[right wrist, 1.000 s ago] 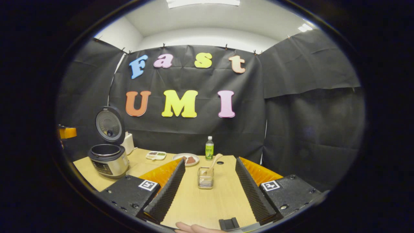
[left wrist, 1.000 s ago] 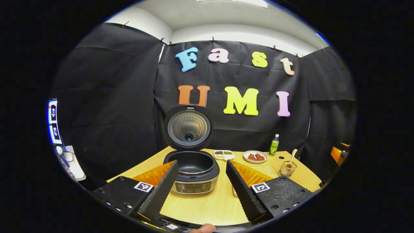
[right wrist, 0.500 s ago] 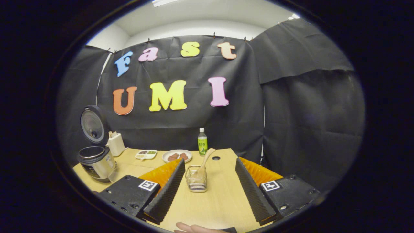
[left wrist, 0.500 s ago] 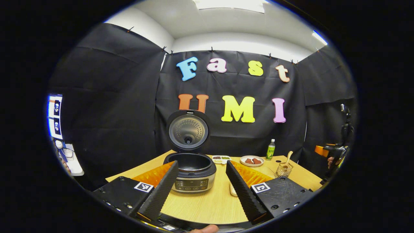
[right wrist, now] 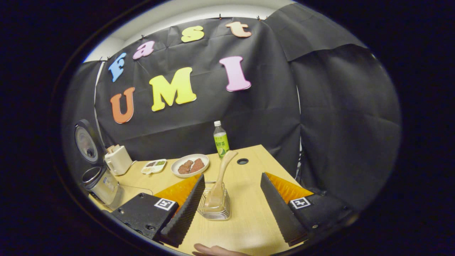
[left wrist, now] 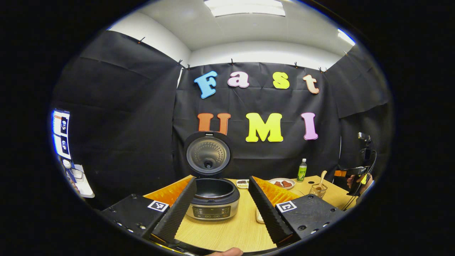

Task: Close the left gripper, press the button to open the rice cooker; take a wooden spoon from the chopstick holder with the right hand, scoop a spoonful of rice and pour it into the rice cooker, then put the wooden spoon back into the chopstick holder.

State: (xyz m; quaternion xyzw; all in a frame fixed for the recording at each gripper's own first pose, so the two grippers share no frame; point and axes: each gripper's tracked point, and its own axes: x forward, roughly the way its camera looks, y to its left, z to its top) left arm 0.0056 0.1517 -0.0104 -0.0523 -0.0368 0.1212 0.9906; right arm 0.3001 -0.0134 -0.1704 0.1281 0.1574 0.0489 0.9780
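Spoon (right wrist: 221,177) leans upright in the wire holder (right wrist: 214,205), between the right gripper's (right wrist: 231,208) spread fingers; a sideways knock there could tip the light holder. Left gripper (left wrist: 220,209) hangs open before the open cooker (left wrist: 213,199)

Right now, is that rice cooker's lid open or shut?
Open. The rice cooker has its lid standing upright behind the pot, and the dark inner pot looks empty in the left gripper view.
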